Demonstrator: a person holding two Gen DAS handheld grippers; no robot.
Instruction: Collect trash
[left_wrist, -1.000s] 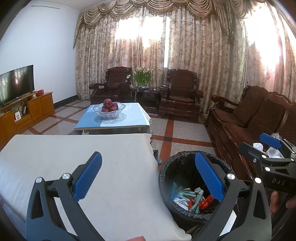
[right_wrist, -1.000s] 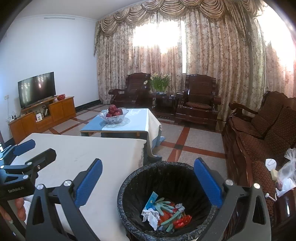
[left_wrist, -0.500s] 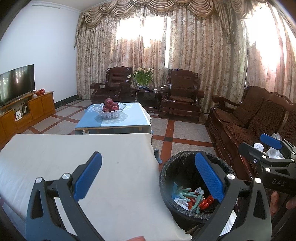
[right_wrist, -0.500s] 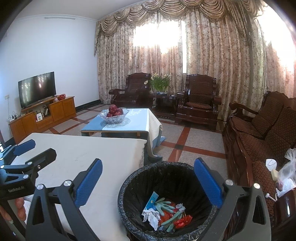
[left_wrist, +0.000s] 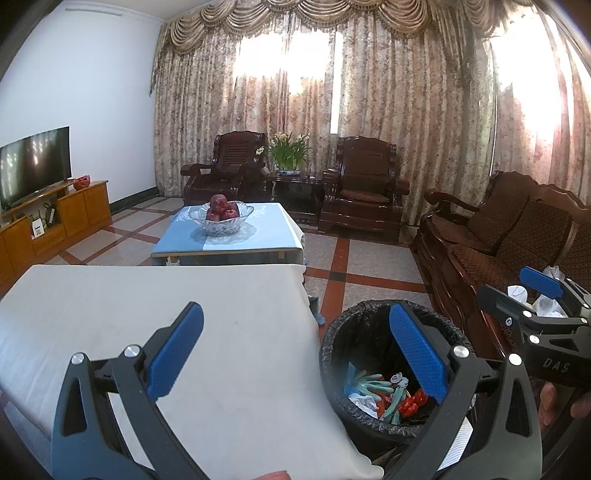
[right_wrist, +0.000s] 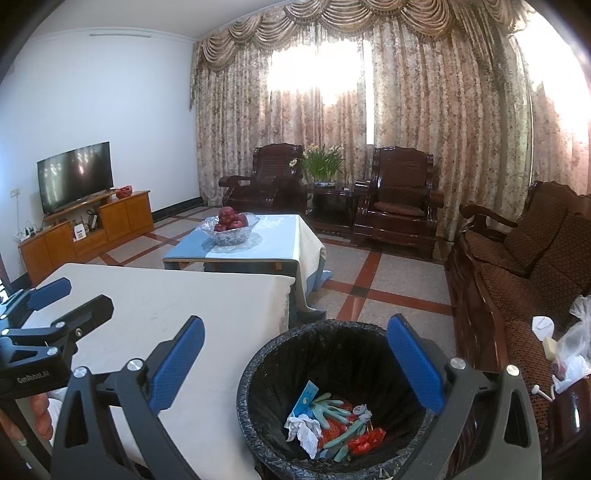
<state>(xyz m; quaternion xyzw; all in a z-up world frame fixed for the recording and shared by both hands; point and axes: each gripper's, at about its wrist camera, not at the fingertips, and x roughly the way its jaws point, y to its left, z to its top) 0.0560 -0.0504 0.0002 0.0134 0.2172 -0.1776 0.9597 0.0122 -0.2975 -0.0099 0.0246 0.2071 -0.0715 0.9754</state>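
Both hand-held grippers — left (left_wrist: 295, 354) and right (right_wrist: 295, 363) — gape empty; swinging low risks tipping the bin (right_wrist: 332, 398), spilling trash (right_wrist: 328, 421).

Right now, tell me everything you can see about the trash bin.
The trash bin is round, black, upright and open-topped, lined with a crinkled black bag folded over its rim. It stands on the floor beside the white-covered table. At its bottom lie teal gloves, crumpled white paper, red wrappers and a blue card.

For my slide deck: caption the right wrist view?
Open right gripper above lined bin holding collected trash.
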